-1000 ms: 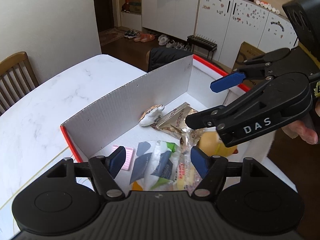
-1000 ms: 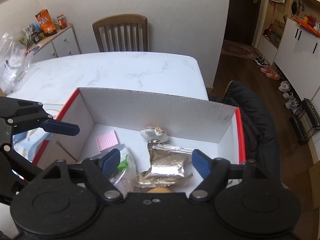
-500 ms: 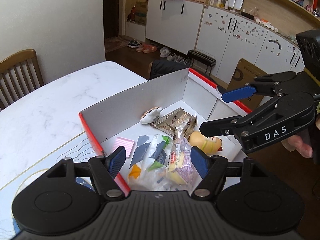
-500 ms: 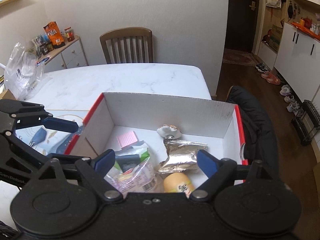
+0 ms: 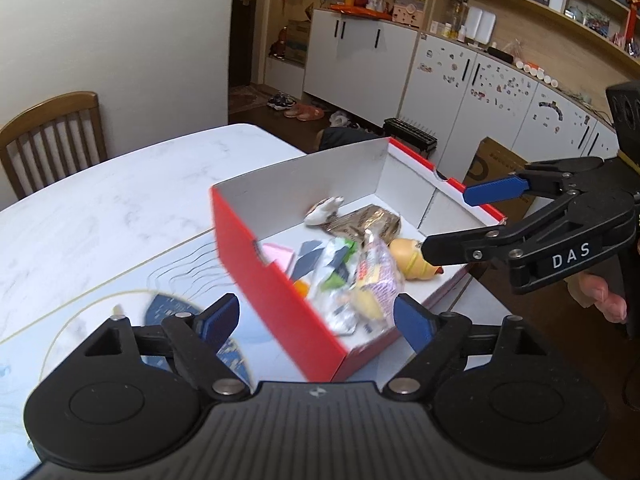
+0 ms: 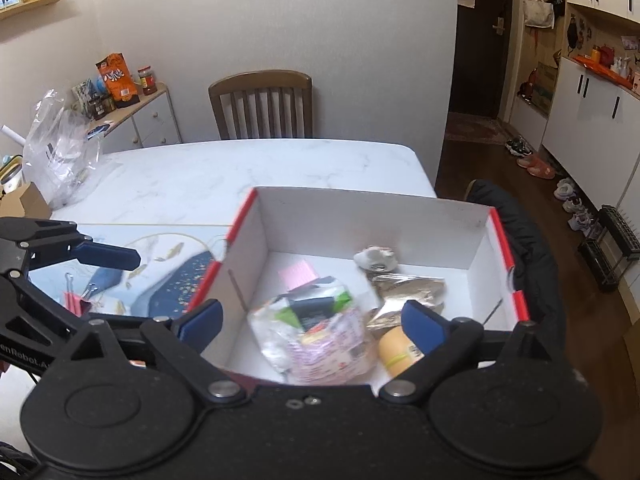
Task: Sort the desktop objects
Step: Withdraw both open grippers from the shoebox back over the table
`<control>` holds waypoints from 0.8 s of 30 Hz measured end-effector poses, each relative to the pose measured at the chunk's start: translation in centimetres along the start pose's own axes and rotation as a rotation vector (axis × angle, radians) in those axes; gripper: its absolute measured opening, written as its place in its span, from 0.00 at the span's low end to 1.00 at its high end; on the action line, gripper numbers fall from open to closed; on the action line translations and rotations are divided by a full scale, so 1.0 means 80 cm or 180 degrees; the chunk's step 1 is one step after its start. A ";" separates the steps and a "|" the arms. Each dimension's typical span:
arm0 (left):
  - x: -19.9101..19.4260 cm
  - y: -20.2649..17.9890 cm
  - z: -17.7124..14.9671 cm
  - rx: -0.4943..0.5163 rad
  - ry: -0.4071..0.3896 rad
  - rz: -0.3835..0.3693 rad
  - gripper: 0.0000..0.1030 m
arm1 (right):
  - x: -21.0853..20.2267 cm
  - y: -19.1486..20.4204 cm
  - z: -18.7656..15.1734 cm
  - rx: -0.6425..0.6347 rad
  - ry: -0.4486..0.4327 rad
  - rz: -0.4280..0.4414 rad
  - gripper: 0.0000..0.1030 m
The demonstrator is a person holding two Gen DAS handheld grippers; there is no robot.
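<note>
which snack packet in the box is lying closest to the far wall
The gold foil packet, lying beside the small white figurine; the clear plastic snack bag sits nearer the camera.

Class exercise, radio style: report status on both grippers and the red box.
Left gripper open, empty. Right gripper open, empty. Red box holds snack packets, pink notes. Binder clips outside on mat.

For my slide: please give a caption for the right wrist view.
Open right gripper above red box holding snack packets.
</note>
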State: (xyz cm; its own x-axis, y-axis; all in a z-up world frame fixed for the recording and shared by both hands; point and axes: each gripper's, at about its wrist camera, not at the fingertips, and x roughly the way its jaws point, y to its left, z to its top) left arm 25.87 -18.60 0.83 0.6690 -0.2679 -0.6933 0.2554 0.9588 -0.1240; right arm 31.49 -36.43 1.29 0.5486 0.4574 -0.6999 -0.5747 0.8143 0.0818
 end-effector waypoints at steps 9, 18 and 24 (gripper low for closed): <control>-0.049 0.038 -0.049 -0.0078 -0.0047 -0.0028 0.99 | -0.008 0.060 -0.015 -0.0006 -0.0028 -0.0018 0.97; -0.093 0.081 -0.103 -0.0137 0.0012 0.0019 0.99 | -0.008 0.124 -0.037 -0.0009 -0.0006 -0.0050 0.97; -0.115 0.112 -0.137 -0.0158 0.0050 0.0105 0.99 | 0.002 0.161 -0.048 0.0014 0.0040 -0.0088 0.97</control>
State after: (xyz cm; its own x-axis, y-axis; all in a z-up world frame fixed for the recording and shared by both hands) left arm 14.36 -6.55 -1.66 0.6653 -0.2350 -0.7086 0.1984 0.9707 -0.1356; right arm 21.85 -27.28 -0.48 0.5565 0.4302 -0.7108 -0.5568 0.8281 0.0653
